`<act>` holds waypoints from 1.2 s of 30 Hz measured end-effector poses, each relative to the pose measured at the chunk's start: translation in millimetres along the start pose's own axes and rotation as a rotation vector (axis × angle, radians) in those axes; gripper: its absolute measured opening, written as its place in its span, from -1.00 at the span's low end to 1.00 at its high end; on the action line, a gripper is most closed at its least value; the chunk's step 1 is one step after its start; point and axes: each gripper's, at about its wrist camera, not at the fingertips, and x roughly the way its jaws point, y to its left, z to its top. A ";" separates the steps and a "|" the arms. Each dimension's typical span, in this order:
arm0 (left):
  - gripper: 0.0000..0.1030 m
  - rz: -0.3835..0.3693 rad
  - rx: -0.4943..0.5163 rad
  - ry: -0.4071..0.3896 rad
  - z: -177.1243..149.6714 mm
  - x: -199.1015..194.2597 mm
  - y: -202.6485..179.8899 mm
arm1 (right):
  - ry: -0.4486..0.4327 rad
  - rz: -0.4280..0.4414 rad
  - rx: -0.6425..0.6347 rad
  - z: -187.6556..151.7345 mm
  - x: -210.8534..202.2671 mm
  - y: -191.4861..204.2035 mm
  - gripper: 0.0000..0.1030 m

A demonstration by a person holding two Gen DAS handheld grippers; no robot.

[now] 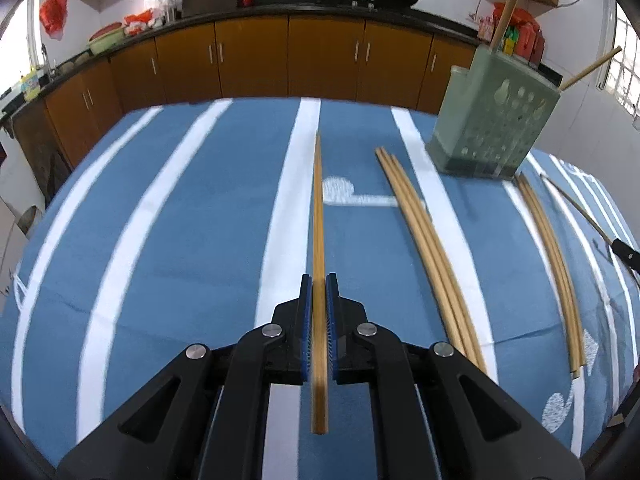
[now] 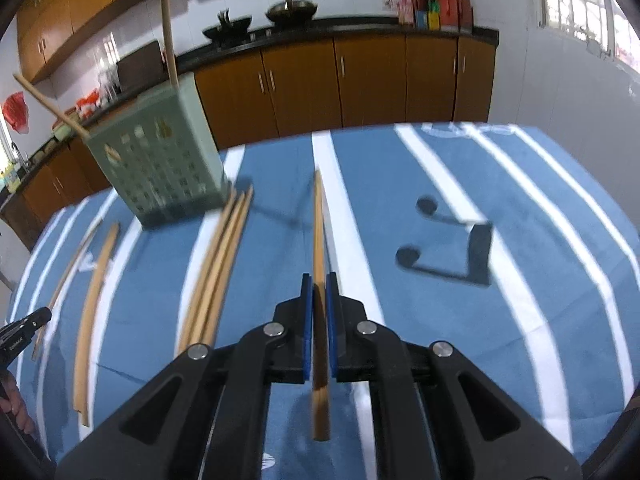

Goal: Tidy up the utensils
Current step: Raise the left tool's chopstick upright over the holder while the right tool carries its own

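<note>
Left wrist view: left gripper pinching a chopstick between blue pads, jaws pressed tight on it, stick running forward over the blue-and-white striped tablecloth. Three loose chopsticks lying bunched on the cloth to the right, tips near the holder. Another pair of chopsticks further right, just beside the holder's base. Green perforated holder upright at far right of the table, two chopsticks sticking out of it, one tilted sideways. Black tip of the other gripper at the right edge, thin stick in front of it. Wooden cabinets and woks on the counter behind. No readable writing.

Right wrist view: right gripper clamped on a chopstick, jaws closed on it, picture blurred. Bunch of three on the cloth left of it, reaching toward the holder. Pair further left. Left gripper's black tip at left edge, small white lettering on it, too small to read. Dark music-note print on the cloth at right.
</note>
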 end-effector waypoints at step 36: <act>-0.87 -0.180 0.099 -0.367 83.5 -141.3 -39.8 | -0.345 0.187 -0.040 94.2 -135.2 17.6 -0.85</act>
